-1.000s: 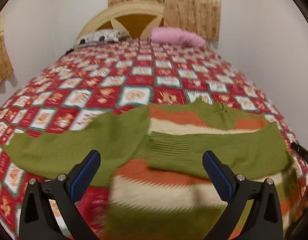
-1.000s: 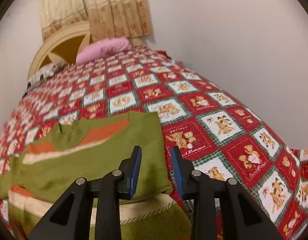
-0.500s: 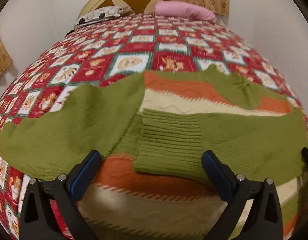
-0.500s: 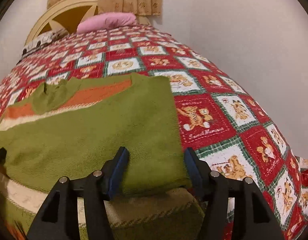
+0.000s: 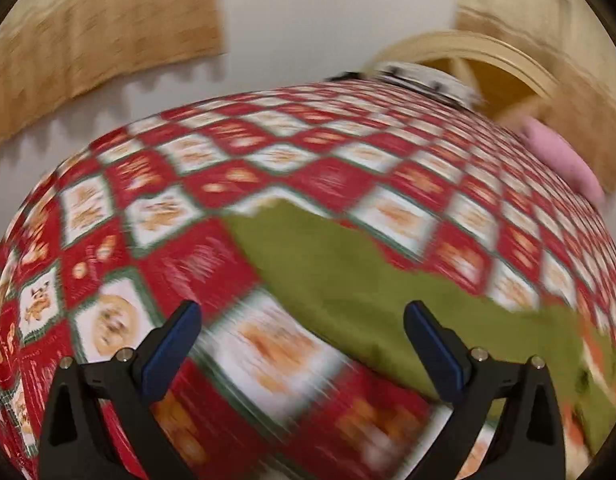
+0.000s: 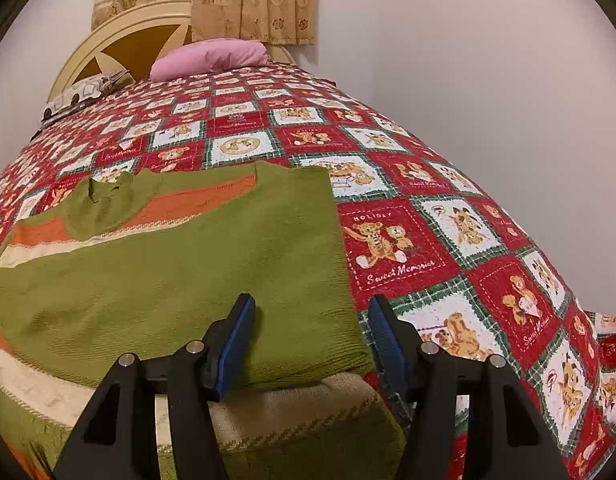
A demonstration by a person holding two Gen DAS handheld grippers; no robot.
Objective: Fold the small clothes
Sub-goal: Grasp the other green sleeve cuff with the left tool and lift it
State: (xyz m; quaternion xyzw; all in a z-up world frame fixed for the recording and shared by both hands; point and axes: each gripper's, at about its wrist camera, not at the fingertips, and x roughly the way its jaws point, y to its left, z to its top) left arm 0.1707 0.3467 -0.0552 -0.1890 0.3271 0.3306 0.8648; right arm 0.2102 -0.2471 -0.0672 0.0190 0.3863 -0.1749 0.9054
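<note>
A small knit sweater (image 6: 168, 280), green with orange and cream stripes, lies flat on the red patchwork quilt (image 6: 388, 240). Its right sleeve is folded across the chest. My right gripper (image 6: 312, 304) stands open low over the folded edge at that shoulder. One pad is above the green knit, the other is above the quilt, and neither presses on the cloth. In the blurred left wrist view, my left gripper (image 5: 301, 312) is wide open over the quilt (image 5: 168, 248) with nothing between its fingers. The sweater's other sleeve (image 5: 328, 272) lies spread out ahead of it, to the right.
At the bed's head lie a pink pillow (image 6: 212, 58) and a patterned pillow (image 6: 84, 92) against a cream headboard (image 6: 120, 44). A curtain (image 6: 252, 0) hangs behind. A pale wall (image 6: 468, 80) runs along the bed's right side.
My left gripper has swung left, off the sweater's body toward the spread-out sleeve, and its view has rolled. My right gripper's jaws have widened and it has sunk closer to the folded sleeve.
</note>
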